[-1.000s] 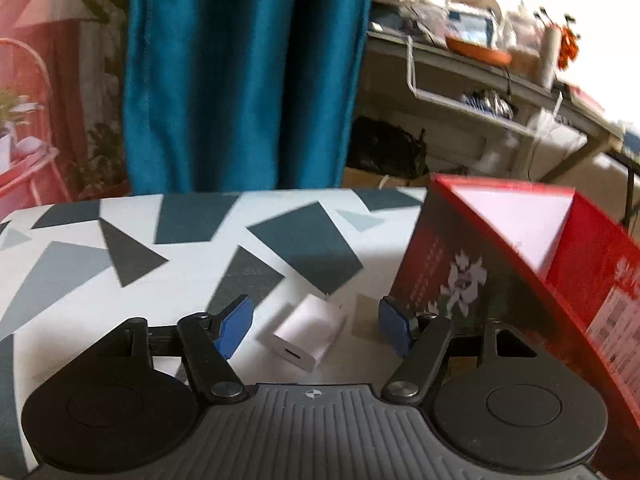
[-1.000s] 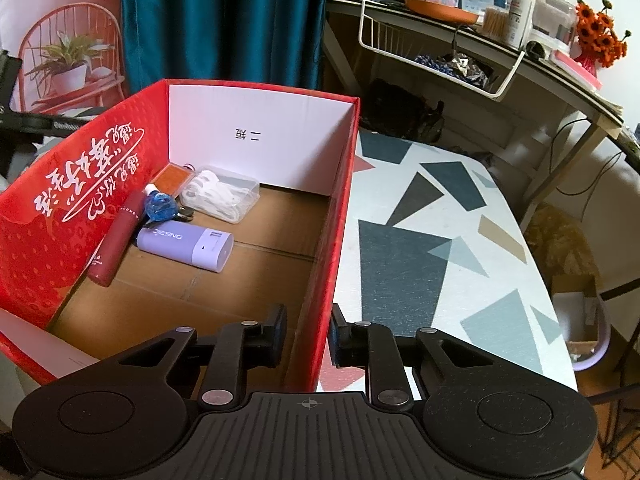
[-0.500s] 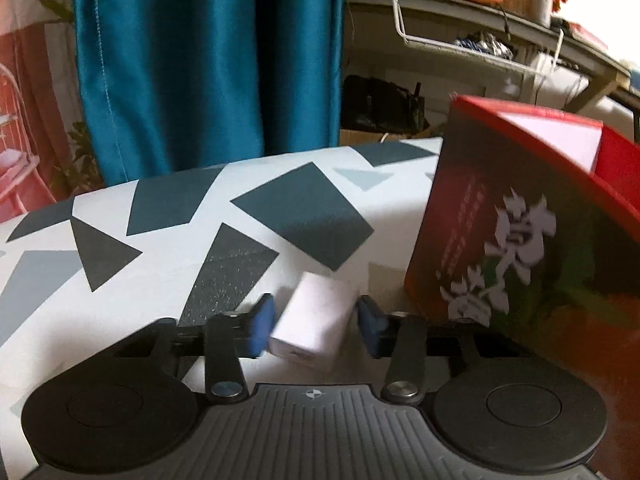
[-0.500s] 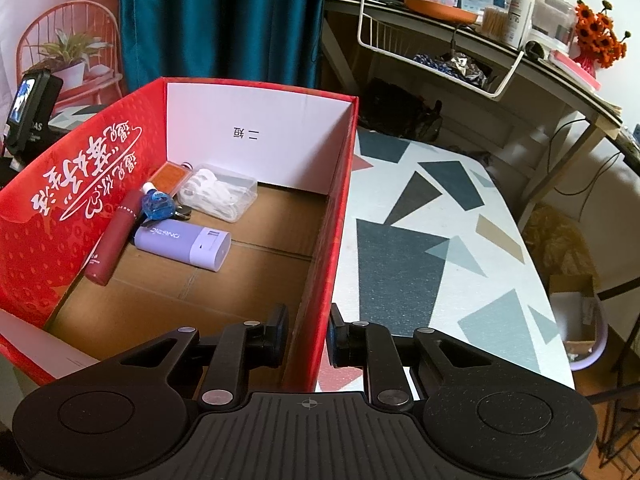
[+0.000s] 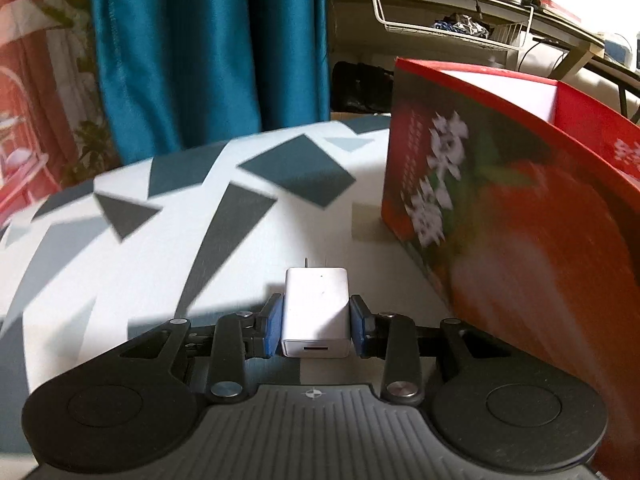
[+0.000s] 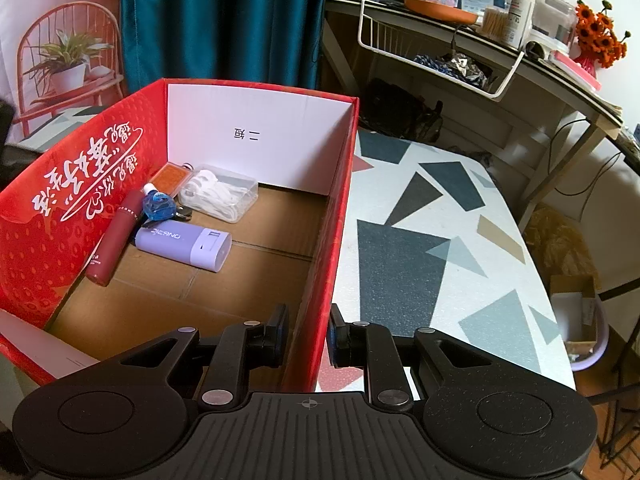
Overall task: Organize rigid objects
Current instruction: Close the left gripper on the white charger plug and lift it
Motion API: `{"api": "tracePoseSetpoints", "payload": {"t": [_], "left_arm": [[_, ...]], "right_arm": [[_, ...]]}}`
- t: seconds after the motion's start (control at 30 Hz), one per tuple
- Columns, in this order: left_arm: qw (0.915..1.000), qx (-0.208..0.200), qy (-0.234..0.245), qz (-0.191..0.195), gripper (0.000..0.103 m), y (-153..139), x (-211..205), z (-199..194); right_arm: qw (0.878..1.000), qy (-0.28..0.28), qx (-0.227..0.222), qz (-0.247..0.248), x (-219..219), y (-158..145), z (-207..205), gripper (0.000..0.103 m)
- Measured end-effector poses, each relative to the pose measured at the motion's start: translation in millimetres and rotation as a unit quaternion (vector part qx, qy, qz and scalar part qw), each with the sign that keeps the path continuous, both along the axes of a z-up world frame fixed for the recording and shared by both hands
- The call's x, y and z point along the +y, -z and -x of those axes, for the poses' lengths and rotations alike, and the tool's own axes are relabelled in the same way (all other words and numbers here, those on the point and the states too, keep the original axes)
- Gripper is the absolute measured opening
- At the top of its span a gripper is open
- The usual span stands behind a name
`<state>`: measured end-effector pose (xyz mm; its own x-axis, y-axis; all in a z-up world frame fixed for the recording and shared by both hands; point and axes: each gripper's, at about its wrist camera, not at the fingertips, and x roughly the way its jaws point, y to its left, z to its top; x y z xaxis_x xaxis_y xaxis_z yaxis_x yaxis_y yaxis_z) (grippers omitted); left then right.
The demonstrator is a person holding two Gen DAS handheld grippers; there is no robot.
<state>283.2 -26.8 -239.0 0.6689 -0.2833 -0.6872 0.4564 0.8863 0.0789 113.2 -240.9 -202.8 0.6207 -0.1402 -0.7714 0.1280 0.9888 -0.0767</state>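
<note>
With its blue pads pressed against both sides, the left gripper [image 5: 315, 326] pinches a small white rectangular plug-in charger [image 5: 315, 312], prongs pointing away, above the white table with grey geometric shapes [image 5: 168, 240], beside the red cardboard box [image 5: 500, 220]. The right gripper [image 6: 307, 334] clamps that box's right wall [image 6: 332, 240], one finger inside, one outside.
</note>
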Motion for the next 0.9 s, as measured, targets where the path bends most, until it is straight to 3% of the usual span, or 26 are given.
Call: {"api": "tracePoseSetpoints", "payload": {"t": [0.2, 0.57, 0.9], "left_arm": [[0.9993, 0.012, -0.032, 0.015, 0.037, -1.5, 15.6, 23.5], [0.9986, 0.013, -0.051, -0.003, 0.04, 2.5, 8.4, 6.7], [0.9981, 0.0, -0.062, 0.008, 0.037, -0.5, 9.9, 13.3]], "right_arm": [[1.0, 0.0, -0.001, 0.0, -0.1, 0.0, 0.1, 0.018], [1.0, -0.001, 0.0, -0.001, -0.1, 0.3, 0.1, 0.019], [1.0, 0.01, -0.003, -0.006, -0.1, 0.7, 0.3, 0.017]]}}
